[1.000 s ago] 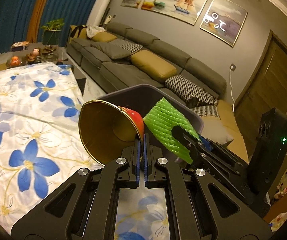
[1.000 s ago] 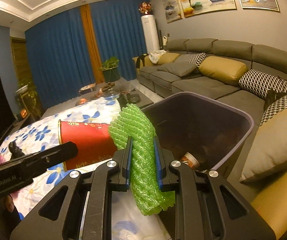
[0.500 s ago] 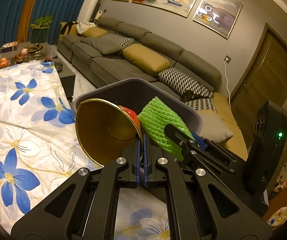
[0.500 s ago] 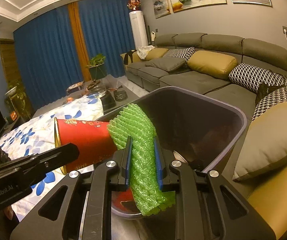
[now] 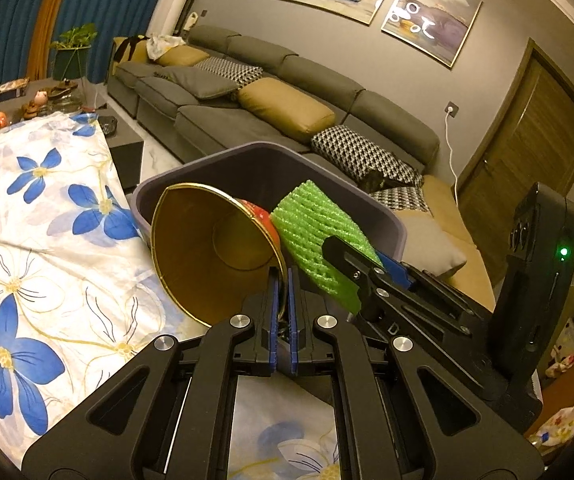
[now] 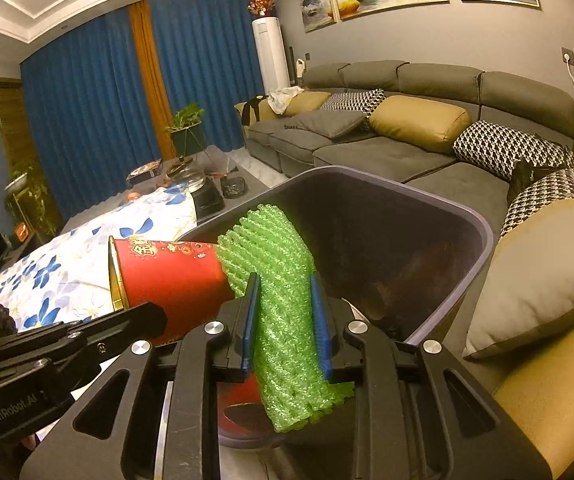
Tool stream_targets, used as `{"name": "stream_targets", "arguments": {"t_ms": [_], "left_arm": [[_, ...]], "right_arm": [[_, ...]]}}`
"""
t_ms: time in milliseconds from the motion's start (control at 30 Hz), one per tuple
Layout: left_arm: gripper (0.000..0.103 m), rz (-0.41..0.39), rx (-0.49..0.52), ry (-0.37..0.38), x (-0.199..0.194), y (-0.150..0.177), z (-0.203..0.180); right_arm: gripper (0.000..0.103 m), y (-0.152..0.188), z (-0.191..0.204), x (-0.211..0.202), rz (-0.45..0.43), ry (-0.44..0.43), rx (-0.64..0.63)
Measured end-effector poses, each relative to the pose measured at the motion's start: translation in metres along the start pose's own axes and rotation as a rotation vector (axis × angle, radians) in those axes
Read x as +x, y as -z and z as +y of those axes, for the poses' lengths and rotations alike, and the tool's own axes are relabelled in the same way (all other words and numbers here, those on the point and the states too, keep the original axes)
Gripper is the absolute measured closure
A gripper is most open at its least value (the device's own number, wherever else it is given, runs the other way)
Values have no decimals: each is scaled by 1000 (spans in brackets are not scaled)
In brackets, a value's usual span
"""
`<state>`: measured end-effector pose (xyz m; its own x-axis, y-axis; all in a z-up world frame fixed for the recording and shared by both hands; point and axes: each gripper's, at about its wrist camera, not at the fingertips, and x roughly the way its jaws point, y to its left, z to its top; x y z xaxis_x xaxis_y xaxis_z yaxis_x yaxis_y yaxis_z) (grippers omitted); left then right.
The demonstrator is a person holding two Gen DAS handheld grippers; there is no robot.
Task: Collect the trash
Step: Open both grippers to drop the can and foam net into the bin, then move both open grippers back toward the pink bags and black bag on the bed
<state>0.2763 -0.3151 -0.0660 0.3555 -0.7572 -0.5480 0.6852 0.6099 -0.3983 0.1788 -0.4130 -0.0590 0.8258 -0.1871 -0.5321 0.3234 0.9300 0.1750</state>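
Right wrist view: we list a green foam net (image 6: pixel 287 312) between the right gripper (image 6: pixel 285 320) jaws, which have just been opening yet still touch its sides, above the dark bin (image 6: pixel 483 240). Beside it we note a red paper cup (image 6: pixel 167 276), gold inside, rim pinched by the clenched left gripper (image 5: pixel 282 312), also at the bin's edge. Behind: floral cloth (image 5: pixel 39 240), grey sofa (image 6: pixel 407 152).

I see the bin (image 5: pixel 397 228) ahead of both grippers; the paper cup (image 5: pixel 215 256) lies on its side over the bin's near rim, left of the foam net (image 5: pixel 315 236) and touching it; the cloth-covered tabletop (image 5: pixel 47 220) lies left of the bin; the sofa (image 5: pixel 287 92) stretches behind it.
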Motion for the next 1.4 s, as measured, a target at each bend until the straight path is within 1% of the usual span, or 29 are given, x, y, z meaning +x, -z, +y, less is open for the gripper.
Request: {"name": "stream_targets", "arguments": {"t_ms": [67, 100, 133, 200, 267, 367, 400, 467, 567, 633, 767, 833, 867, 900, 967, 1033, 1167, 1267, 1367, 1400], "left_arm": [[97, 5, -10, 0, 1, -1, 2], [95, 10, -17, -1, 2, 0, 3], [91, 16, -24, -1, 3, 0, 5], [83, 24, -31, -1, 5, 1, 7], [64, 25, -33, -6, 6, 4, 8], [49, 17, -47, -11, 4, 6, 10], [47, 14, -51, -13, 2, 7, 12], [35, 1, -52, -33, -4, 9, 14], [27, -24, -68, -61, -15, 12, 19], [22, -38, -88, -85, -25, 15, 26], [21, -62, -112, -131, -43, 21, 35], [20, -79, -114, -174, -56, 26, 38], [19, -86, -113, -203, -63, 28, 39], [19, -94, -110, -220, -67, 30, 37], [19, -114, -98, -265, -81, 35, 35], [18, -125, -94, -309, -94, 41, 36], [18, -145, -128, -389, -124, 53, 43], [18, -160, -164, -440, -149, 63, 52], [18, -182, -174, -496, -173, 74, 59], [18, -194, -175, -532, -185, 80, 62]], "right_arm": [[78, 0, -1, 1, 0, 3, 2], [76, 1, -1, 0, 0, 2, 4], [73, 1, -1, 1, 2, 1, 7], [72, 1, -2, 2, 4, 1, 13], [71, 1, -2, 4, 8, 2, 14], [69, 2, -5, 6, 13, 3, 16], [68, 3, -4, 6, 15, 4, 19], [62, 3, -5, 6, 16, 7, 22], [60, 4, -5, 4, 15, 5, 27], [57, 6, -3, 2, 14, 2, 26], [50, 9, -3, -1, 16, -2, 33], [47, 10, -2, -4, 17, -5, 35], [44, 10, -1, -7, 13, -7, 33], [42, 10, 2, -12, 2, -7, 23], [34, 10, 8, -20, -19, 0, 5], [30, 10, 14, -30, -42, 1, -6], [19, 14, 26, -49, -75, -14, -19], [17, 19, 38, -58, -76, -35, -36], [17, 24, 54, -65, -69, -71, -68], [16, 27, 62, -68, -67, -85, -83]]}}
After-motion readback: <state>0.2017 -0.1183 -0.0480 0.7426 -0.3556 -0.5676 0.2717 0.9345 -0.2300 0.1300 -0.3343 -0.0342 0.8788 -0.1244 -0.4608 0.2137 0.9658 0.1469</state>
